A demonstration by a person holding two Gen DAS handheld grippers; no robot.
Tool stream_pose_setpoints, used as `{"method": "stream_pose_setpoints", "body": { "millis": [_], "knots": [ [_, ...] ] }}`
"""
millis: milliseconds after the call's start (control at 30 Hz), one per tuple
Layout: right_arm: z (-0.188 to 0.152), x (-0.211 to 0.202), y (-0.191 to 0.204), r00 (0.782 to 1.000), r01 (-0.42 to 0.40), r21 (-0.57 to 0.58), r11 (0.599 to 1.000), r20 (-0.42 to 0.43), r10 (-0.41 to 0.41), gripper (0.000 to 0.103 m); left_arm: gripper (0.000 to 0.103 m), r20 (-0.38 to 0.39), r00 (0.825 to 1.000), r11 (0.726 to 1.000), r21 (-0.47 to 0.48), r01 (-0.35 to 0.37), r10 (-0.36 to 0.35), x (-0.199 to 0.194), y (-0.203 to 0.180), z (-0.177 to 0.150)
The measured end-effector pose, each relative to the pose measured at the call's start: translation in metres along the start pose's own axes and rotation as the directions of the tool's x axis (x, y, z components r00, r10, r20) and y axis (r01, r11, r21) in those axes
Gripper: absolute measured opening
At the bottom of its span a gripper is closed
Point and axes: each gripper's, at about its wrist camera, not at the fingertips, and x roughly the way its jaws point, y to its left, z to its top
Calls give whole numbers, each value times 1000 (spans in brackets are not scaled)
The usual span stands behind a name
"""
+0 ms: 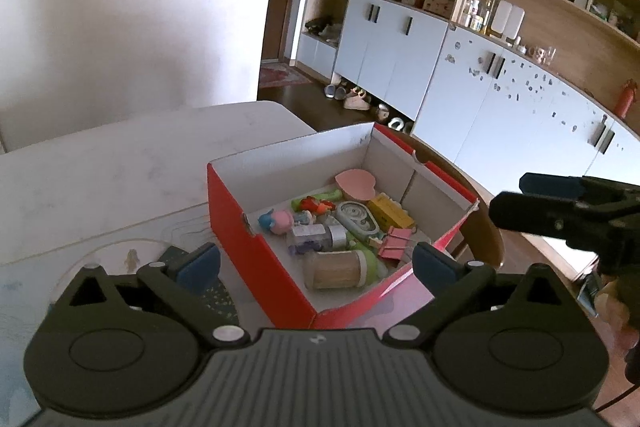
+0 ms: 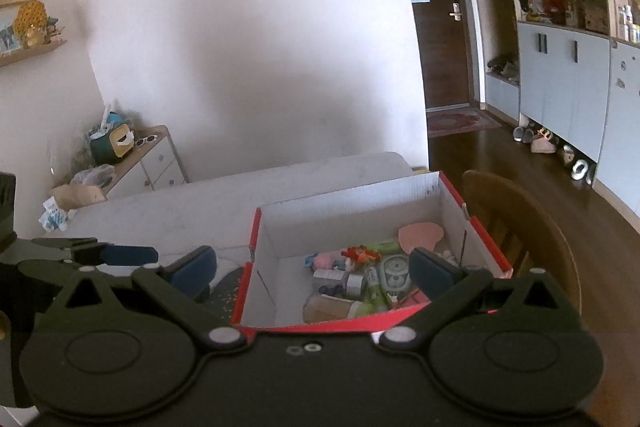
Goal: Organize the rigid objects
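Observation:
A red cardboard box with white inner walls stands open on the white table. Inside lie several small things: a pink heart-shaped piece, a yellow packet, a pink binder clip, a wooden-looking jar and small toys. My left gripper hovers over the box's near left corner, open wide, with nothing between its pads. My right gripper hangs over the near edge of the box, open and empty. It also shows as my right gripper at the right of the left wrist view.
A dark speckled mat lies on the table left of the box. A wooden chair stands close behind the box's right side. Pale cupboards and shoes line the far wall. A low drawer unit stands by the left wall.

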Motion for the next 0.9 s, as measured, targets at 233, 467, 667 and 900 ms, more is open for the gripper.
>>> {"method": "stream_pose_setpoints", "body": {
  "millis": [233, 467, 667, 900],
  "knots": [
    [-9, -7, 3, 1000, 10, 21, 1000, -2, -10, 103, 103, 9, 999, 999, 7, 47, -47, -10, 1, -7],
    [-17, -10, 9, 1000, 15, 33, 999, -8, -15, 103, 103, -11, 997, 997, 38, 71, -70, -11, 2, -14],
    [-21, -10, 13, 1000, 17, 41, 999, -15, -16, 103, 103, -26, 997, 995, 65, 75, -73, -9, 2, -17],
    [-22, -8, 15, 1000, 25, 56, 998, -20, -23, 103, 103, -34, 996, 993, 74, 90, -88, -7, 7, -18]
  ]
}}
